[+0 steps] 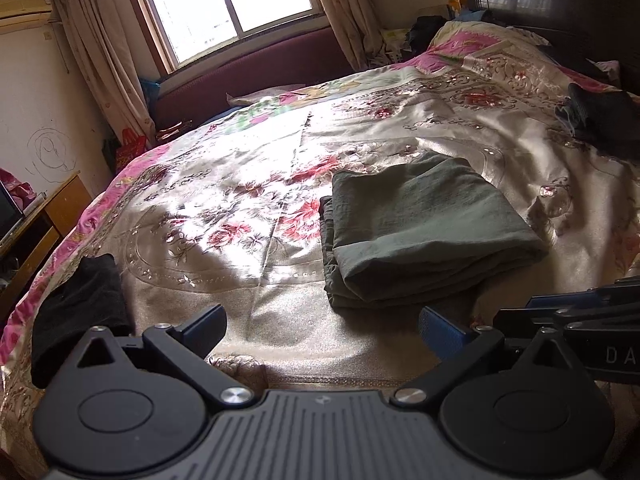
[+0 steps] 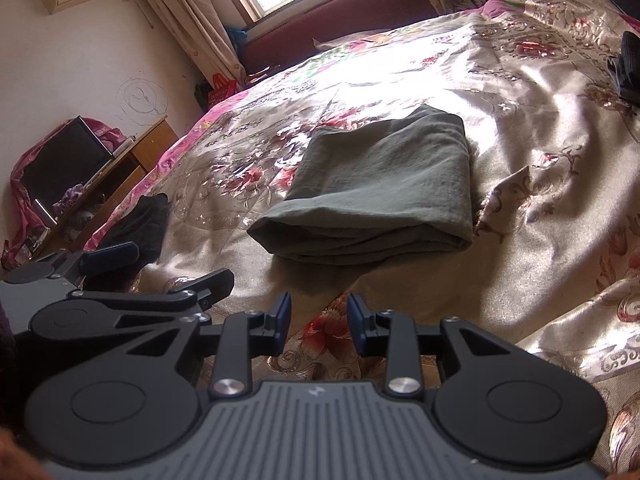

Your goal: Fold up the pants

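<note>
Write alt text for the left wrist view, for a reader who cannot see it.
Folded grey-green pants lie on a bed covered by a shiny floral bedspread, just beyond the open, empty left gripper. A black cloth sits at the bed's left edge, dark clothes at the right, and a bright window behind.

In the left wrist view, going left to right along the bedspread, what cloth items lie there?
Small black cloth at the bed's left edge → folded grey-green pants in the middle → dark rumpled garment at the right edge. All lie on the floral satin bedspread.
</note>
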`<act>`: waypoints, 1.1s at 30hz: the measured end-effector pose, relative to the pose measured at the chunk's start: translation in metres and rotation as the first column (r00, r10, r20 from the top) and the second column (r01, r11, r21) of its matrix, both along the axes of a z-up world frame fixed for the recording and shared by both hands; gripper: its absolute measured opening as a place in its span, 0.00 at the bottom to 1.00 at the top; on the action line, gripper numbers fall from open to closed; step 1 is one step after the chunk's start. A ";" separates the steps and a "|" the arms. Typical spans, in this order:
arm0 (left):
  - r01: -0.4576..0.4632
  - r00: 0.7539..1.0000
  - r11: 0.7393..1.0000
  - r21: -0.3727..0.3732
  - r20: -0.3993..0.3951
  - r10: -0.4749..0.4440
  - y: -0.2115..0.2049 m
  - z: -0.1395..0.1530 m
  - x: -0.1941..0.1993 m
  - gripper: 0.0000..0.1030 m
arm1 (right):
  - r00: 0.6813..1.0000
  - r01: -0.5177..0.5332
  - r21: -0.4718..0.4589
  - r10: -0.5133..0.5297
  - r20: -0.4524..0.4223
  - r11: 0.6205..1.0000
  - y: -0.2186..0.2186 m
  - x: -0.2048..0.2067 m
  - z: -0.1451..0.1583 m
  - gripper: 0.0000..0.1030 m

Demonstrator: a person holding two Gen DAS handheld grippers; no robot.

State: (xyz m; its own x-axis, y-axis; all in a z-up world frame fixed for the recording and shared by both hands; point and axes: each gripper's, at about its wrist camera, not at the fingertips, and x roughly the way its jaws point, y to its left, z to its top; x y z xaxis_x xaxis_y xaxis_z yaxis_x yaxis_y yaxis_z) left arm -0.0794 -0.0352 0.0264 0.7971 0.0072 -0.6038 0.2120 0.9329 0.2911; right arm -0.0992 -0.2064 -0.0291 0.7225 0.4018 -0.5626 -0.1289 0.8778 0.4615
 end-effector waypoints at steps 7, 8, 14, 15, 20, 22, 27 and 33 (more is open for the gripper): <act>0.052 0.998 0.999 0.004 0.039 -0.052 -0.017 0.006 -0.004 1.00 | 0.997 0.077 0.001 -0.077 0.030 0.997 -0.013 -0.010 0.012 0.32; 0.056 0.998 0.998 -0.006 0.035 -0.055 -0.016 0.006 -0.003 1.00 | 0.996 0.083 -0.009 -0.082 0.028 0.997 -0.013 -0.011 0.013 0.32; 0.057 0.998 0.995 -0.081 -0.003 -0.057 -0.006 -0.002 0.005 1.00 | 0.995 0.102 -0.041 -0.101 0.015 0.994 -0.007 -0.009 0.014 0.32; 0.058 0.998 0.994 -0.089 -0.006 -0.058 -0.006 -0.004 0.006 1.00 | 0.995 0.102 -0.048 -0.101 0.011 0.994 -0.007 -0.008 0.014 0.32; 0.040 0.998 0.990 -0.137 -0.040 -0.045 -0.001 -0.013 0.018 1.00 | 0.994 0.109 -0.068 -0.111 -0.014 0.992 -0.002 0.003 0.012 0.32; 0.022 0.998 0.988 -0.152 -0.060 -0.032 0.002 -0.017 0.025 1.00 | 0.994 0.102 -0.072 -0.104 -0.028 0.992 0.001 0.009 0.011 0.32; -0.010 0.997 0.986 -0.168 -0.081 -0.003 0.007 -0.028 0.044 1.00 | 0.994 0.082 -0.095 -0.089 -0.065 0.992 0.008 0.030 0.005 0.32; -0.048 0.991 0.977 -0.208 -0.129 0.021 0.017 -0.042 0.059 1.00 | 0.991 0.072 -0.112 -0.083 -0.100 0.991 0.016 0.045 -0.003 0.32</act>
